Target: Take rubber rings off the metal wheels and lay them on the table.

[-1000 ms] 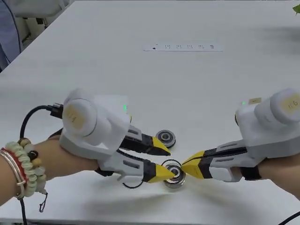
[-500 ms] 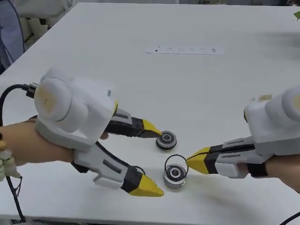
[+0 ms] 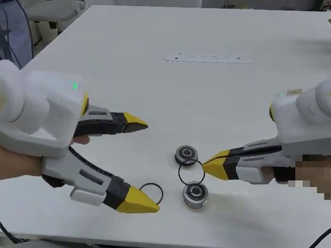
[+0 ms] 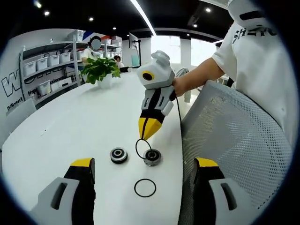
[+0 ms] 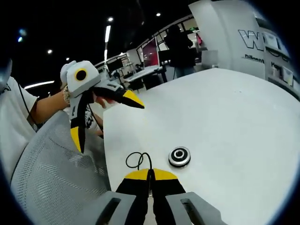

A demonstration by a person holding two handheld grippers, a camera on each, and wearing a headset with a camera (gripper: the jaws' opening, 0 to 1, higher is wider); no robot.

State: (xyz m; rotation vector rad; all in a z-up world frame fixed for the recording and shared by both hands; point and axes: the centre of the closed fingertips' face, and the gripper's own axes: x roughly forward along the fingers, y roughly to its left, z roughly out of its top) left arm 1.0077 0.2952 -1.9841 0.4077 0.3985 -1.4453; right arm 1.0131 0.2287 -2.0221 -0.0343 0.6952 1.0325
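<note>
a thin black rubber ring [image 3: 190, 173] hangs pinched in the right claw [image 3: 208, 166], whose yellow tips are closed tight on it. it hangs over the gap between the far wheel [image 3: 186, 154] and the near wheel [image 3: 195, 192]. both wheels are round, shiny metal with dark hubs. a second ring [image 3: 151, 194] lies flat on the table [image 3: 155, 77], just beside the lower tip of the left claw [image 3: 137, 161], which gapes wide and holds nothing. all this sits close to the table's near edge. beyond it the smooth white top runs bare to a white power strip [image 3: 209, 58]. in the left gripper view a grey mesh chair back [image 4: 234, 140] stands beside the table, and a potted plant [image 4: 98, 69] stands at its far end.
</note>
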